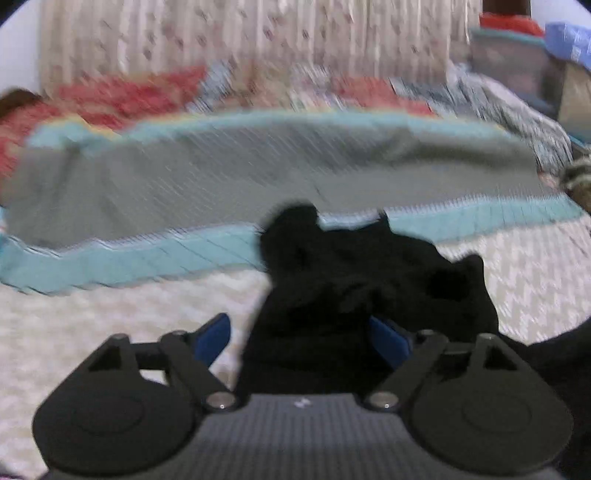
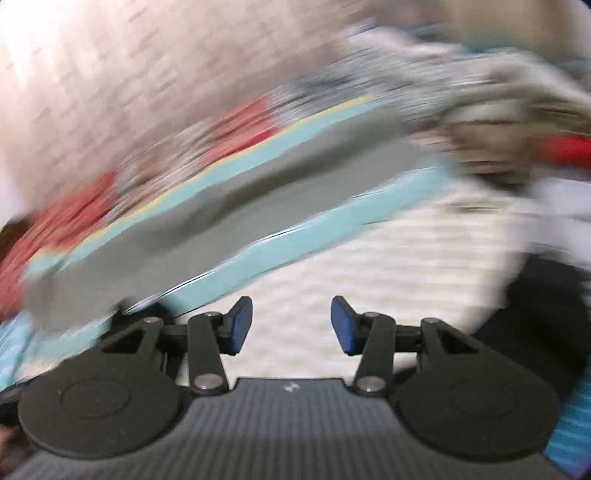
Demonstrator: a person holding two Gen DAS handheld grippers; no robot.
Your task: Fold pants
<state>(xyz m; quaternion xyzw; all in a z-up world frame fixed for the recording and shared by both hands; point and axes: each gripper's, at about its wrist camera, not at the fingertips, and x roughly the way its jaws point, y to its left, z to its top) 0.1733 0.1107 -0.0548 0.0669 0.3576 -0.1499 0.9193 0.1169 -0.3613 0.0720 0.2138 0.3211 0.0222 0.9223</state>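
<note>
so the black pants (image 1: 354, 280) sit bunched on the bed (image 1: 110, 325), right between our left gripper (image 1: 301, 338) fingers, which are spread and not clenched yet; our right gripper (image 2: 291, 323) is released too, holding nothing, pants off to its right, so left's way nearer

Black pants (image 1: 362, 280) and grey-teal blanket (image 1: 258, 177) on pale patterned bed (image 1: 92, 314).

A grey blanket (image 1: 258, 173) with a teal border lies across the pale patterned bed (image 1: 110, 314) — red cloth (image 1: 122, 96) and a curtain (image 1: 240, 33) beyond.
</note>
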